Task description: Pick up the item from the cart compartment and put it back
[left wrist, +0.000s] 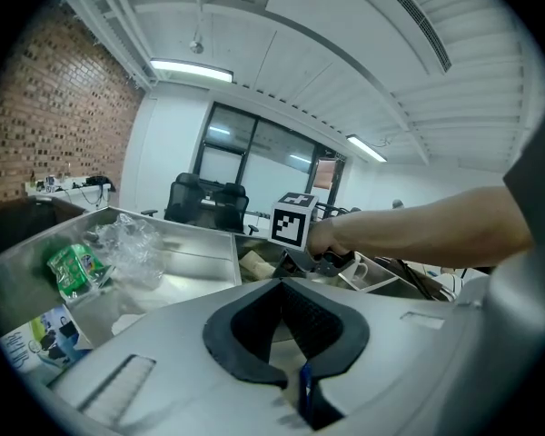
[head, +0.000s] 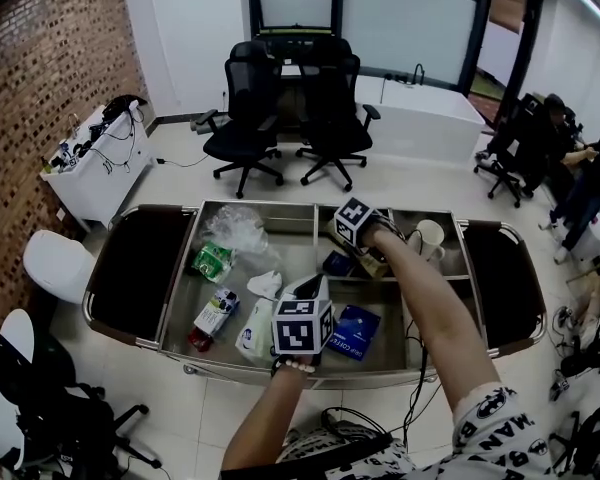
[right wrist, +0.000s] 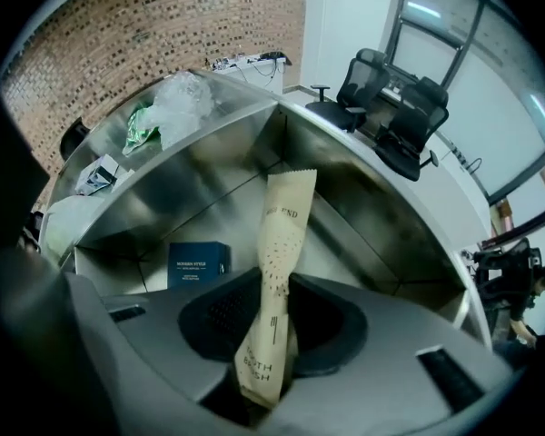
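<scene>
Cart (head: 280,205) compartments lie under both arms in the head view; the right gripper (head: 363,253) reaches into a rear one. Left gripper view: the left gripper (left wrist: 286,334) waits aloft, jaws closed on nothing. Right gripper view: jaws clamp the tan paper packet (right wrist: 282,234) above that compartment's floor, apparently for lifting it out.

Steel cart (head: 280,218) with blue box (head: 356,330), green packet (head: 212,261)
</scene>
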A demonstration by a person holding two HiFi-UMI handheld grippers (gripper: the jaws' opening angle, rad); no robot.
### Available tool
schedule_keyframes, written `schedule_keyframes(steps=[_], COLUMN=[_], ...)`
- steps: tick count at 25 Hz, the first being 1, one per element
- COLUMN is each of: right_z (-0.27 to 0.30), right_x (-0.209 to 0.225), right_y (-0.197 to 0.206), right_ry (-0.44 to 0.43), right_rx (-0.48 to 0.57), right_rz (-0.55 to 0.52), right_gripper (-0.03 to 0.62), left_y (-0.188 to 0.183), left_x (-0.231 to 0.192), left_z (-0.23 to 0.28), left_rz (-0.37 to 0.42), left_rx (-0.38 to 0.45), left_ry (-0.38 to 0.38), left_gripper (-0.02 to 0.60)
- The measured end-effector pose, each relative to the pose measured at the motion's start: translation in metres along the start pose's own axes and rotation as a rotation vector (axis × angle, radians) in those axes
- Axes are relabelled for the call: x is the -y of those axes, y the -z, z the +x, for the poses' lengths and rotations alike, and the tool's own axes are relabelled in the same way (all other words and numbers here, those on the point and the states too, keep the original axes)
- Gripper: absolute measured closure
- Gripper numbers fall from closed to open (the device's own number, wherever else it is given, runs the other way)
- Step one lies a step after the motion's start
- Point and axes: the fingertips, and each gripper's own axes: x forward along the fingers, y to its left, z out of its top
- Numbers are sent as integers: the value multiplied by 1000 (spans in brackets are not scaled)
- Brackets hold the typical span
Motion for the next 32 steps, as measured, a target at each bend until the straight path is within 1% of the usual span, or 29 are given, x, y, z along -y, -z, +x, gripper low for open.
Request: schedule_keyframes(steps=[5, 9, 12, 14, 17, 20, 23, 27, 32], right_z=[-37, -74, -104, -128, -170, -213, -249, -281, -299], right_x=[8, 4, 2, -1, -16, -38, -62, -95, -127], right_y=[-10, -18, -21, -18, -6, 14, 45, 89, 155], right_ry=[77, 116, 165, 190, 205, 225, 226, 228, 214], right_rx=[143, 297, 387, 465, 609, 749, 869, 988, 1128], right_rz=[0, 6, 3, 28, 76, 100, 127, 139, 202], right_gripper=[485, 494, 499, 499, 499, 499, 500, 499, 500], left_y=[0, 2, 5, 8, 17, 19, 23, 29, 37], left_x=[6, 15, 22, 28, 37, 43, 53, 64, 88], left_z=[-2, -4, -10, -16, -29, -45, -56, -70, -87], left_rz=[6, 25, 43, 51, 53, 52, 71, 73, 102], left_rx=[10, 24, 45, 55, 65, 92, 109, 129, 158], left_ry=[19, 47, 67, 86, 113, 132, 146, 163, 154], left_gripper=[580, 580, 580, 580, 580, 580, 580, 580, 580])
